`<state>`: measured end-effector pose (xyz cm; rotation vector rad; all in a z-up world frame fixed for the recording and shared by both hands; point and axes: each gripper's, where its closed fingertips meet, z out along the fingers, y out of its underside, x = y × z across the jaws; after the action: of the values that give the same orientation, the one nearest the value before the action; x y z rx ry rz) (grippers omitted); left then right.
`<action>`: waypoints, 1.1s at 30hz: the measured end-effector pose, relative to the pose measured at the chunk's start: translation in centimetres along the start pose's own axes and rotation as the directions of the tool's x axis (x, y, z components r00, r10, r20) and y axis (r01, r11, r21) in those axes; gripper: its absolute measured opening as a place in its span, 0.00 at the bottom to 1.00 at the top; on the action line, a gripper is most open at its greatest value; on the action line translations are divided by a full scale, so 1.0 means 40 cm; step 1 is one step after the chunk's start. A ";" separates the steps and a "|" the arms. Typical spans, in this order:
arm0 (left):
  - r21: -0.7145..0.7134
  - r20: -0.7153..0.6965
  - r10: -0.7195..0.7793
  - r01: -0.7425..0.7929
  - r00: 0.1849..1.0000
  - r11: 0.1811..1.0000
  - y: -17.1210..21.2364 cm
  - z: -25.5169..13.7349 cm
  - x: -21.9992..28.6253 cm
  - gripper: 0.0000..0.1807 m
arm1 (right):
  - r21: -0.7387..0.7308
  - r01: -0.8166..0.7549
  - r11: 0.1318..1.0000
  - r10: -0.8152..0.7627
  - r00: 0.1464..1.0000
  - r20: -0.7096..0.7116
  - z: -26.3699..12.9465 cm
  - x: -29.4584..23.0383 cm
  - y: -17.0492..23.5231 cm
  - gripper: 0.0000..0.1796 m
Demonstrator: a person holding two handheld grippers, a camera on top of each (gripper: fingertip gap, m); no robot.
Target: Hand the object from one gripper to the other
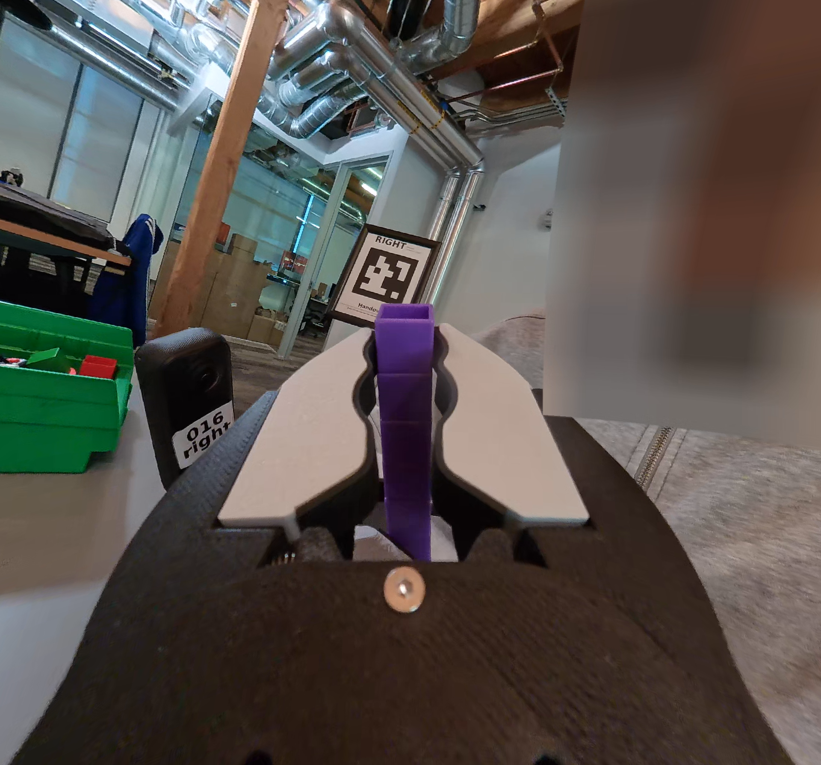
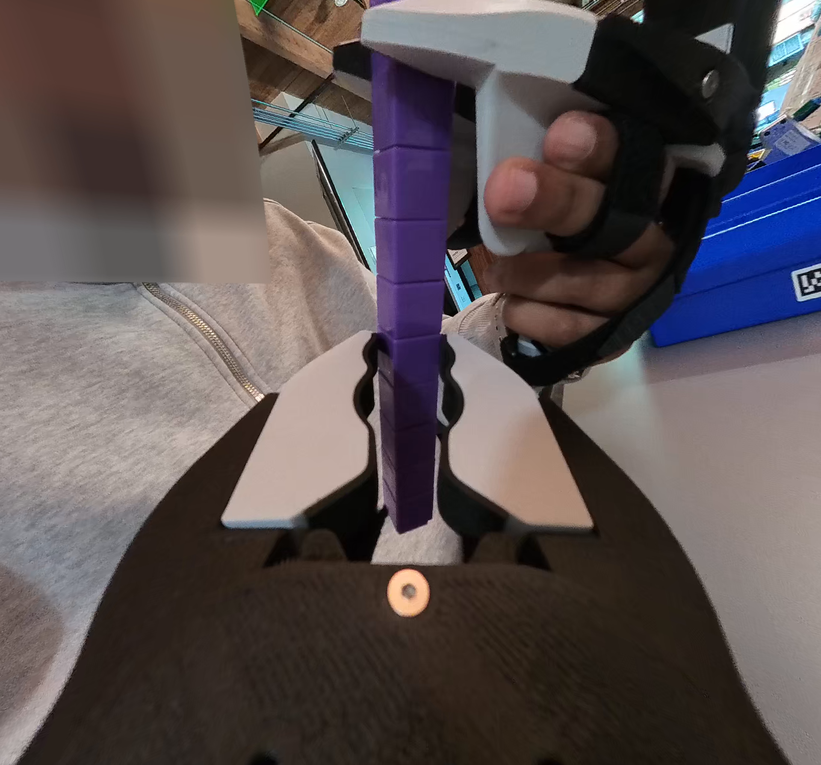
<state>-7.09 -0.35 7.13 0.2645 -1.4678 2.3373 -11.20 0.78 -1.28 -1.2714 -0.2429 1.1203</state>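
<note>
A long purple segmented square bar (image 2: 411,193) stands upright between both grippers. My right gripper (image 2: 409,342) is shut on its lower part. My left gripper (image 1: 404,335) is shut on the bar (image 1: 405,433) near its hollow top end. In the right wrist view the left gripper's white finger (image 2: 444,29) crosses the bar just below its top, with a person's hand (image 2: 559,219) on its handle. The right gripper's black body (image 1: 186,393) shows at the left of the left wrist view.
A green bin (image 1: 57,415) with red and green pieces sits on the grey table at left. A blue box (image 2: 751,255) stands at right on the table (image 2: 693,455). A person in a grey zip sweater (image 2: 133,366) is close behind. A framed marker sign (image 1: 386,277) stands beyond. There is about 9 cm between the tips of the two grippers.
</note>
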 end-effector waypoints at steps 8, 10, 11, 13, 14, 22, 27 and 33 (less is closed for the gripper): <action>0.088 0.232 0.020 -0.042 0.973 0.995 -0.038 -0.032 -0.079 0.41 | 0.041 0.054 0.998 -0.050 0.995 -0.092 -0.030 0.025 -0.036 0.15; 0.110 0.310 0.024 -0.061 0.950 0.992 -0.049 -0.056 -0.107 0.47 | 0.046 0.126 0.991 -0.115 0.975 -0.192 -0.060 0.047 -0.062 0.15; 0.107 0.355 0.029 -0.071 0.934 0.992 -0.049 -0.070 -0.124 0.47 | 0.047 0.178 0.983 -0.160 0.952 -0.262 -0.081 0.062 -0.079 0.15; 0.055 0.445 0.060 -0.095 0.894 0.994 -0.034 -0.096 -0.161 0.47 | 0.017 0.289 0.957 -0.254 0.868 -0.427 -0.133 0.096 -0.116 0.15; 0.008 0.486 0.086 -0.103 0.870 0.995 -0.018 -0.108 -0.181 0.46 | -0.019 0.341 0.940 -0.304 0.810 -0.500 -0.160 0.110 -0.130 0.15; -0.372 0.537 0.210 0.007 0.817 0.928 0.176 -0.126 -0.267 0.31 | -0.149 0.495 0.856 -0.456 0.586 -0.670 -0.210 0.113 -0.183 0.15; -0.516 0.478 0.308 -0.021 0.822 0.856 0.251 -0.098 -0.269 0.30 | -0.141 0.487 0.862 -0.435 0.568 -0.699 -0.193 0.100 -0.203 0.15; -0.501 0.499 0.356 -0.072 0.790 0.863 0.249 -0.090 -0.282 0.16 | -0.085 0.467 0.880 -0.384 0.596 -0.705 -0.191 0.100 -0.207 0.14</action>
<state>-0.65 -3.36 -6.61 0.7625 -2.4172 2.0657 0.41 0.01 1.37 -1.3584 0.1027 0.1655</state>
